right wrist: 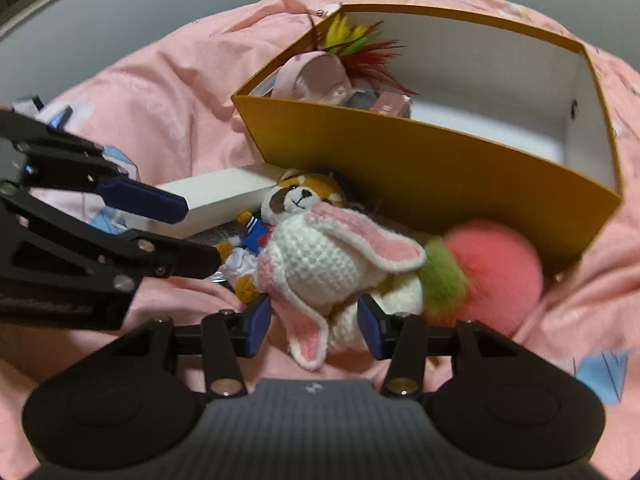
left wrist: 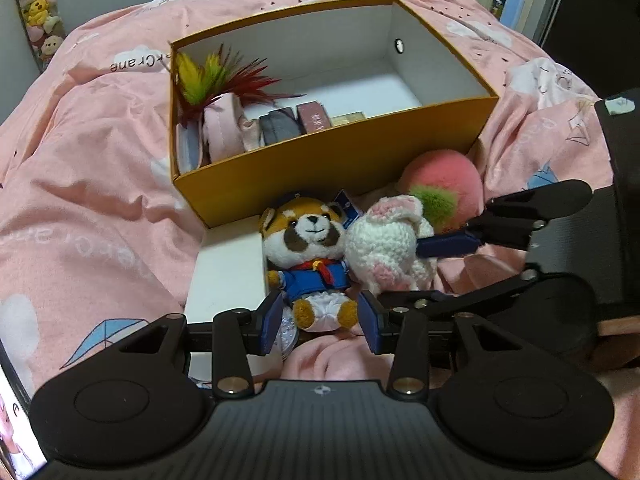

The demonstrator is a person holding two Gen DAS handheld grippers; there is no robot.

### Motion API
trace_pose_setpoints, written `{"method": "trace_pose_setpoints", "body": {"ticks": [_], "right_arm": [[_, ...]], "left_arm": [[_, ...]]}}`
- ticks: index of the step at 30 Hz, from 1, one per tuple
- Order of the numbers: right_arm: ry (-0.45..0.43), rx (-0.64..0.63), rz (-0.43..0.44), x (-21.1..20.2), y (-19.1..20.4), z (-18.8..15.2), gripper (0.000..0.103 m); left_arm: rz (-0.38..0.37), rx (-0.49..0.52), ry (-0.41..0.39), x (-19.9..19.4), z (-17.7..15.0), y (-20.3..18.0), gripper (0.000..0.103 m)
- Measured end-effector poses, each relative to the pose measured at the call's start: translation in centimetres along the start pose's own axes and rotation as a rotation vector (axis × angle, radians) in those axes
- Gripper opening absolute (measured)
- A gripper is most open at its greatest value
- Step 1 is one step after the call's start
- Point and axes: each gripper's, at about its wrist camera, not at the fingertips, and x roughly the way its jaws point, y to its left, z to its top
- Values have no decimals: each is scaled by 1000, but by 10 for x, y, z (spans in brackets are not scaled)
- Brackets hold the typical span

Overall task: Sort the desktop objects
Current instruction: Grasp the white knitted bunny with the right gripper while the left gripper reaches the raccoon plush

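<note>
A red panda plush [left wrist: 310,256] in a blue sailor suit lies in front of the yellow box [left wrist: 332,160]. My left gripper [left wrist: 323,322] is open with its blue pads either side of the plush's legs. A white and pink crocheted bunny [right wrist: 340,264] lies beside it. My right gripper [right wrist: 316,322] is open around the bunny's lower body, pads near its sides. A pink peach plush [right wrist: 496,276] with a green tuft lies to the right. The box holds a feather toy [left wrist: 216,76], a pink pouch [left wrist: 224,128] and small boxes.
Everything rests on a rumpled pink quilt [left wrist: 92,184]. A white box lid [left wrist: 230,268] lies left of the panda plush. The right part of the yellow box shows bare white floor [left wrist: 360,96]. The right gripper's arm [left wrist: 520,224] reaches in from the right.
</note>
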Motion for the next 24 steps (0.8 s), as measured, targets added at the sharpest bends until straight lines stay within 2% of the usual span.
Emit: {"method": "trace_pose_setpoints", "body": {"ticks": [1, 3, 5, 7, 9, 12, 15, 21, 24], "right_arm": [[-6, -13, -13, 3, 0, 2, 54], [-35, -60, -54, 10, 6, 4, 65], [-48, -106, -121, 21, 9, 7, 65], [-44, -119, -165, 29, 8, 8, 60], [-50, -94, -149, 24, 2, 10, 50], [-10, -18, -76, 3, -13, 12, 44], [65, 120, 66, -21, -44, 11, 44], [122, 329, 286, -38, -84, -1, 42], [129, 348, 351, -53, -91, 0, 42]], "left_arm": [[-5, -6, 1, 0, 0, 1, 48], [-11, -14, 2, 0, 0, 3, 48], [-12, -12, 0, -2, 1, 3, 48], [-17, -16, -3, -2, 2, 4, 48], [-29, -26, 0, -1, 4, 7, 48], [-42, -35, 11, 4, 10, 9, 48], [-30, -22, 18, 14, 13, 6, 48], [-17, 16, 57, 36, 14, 0, 48], [-17, 16, 84, 45, 17, 0, 48]]}}
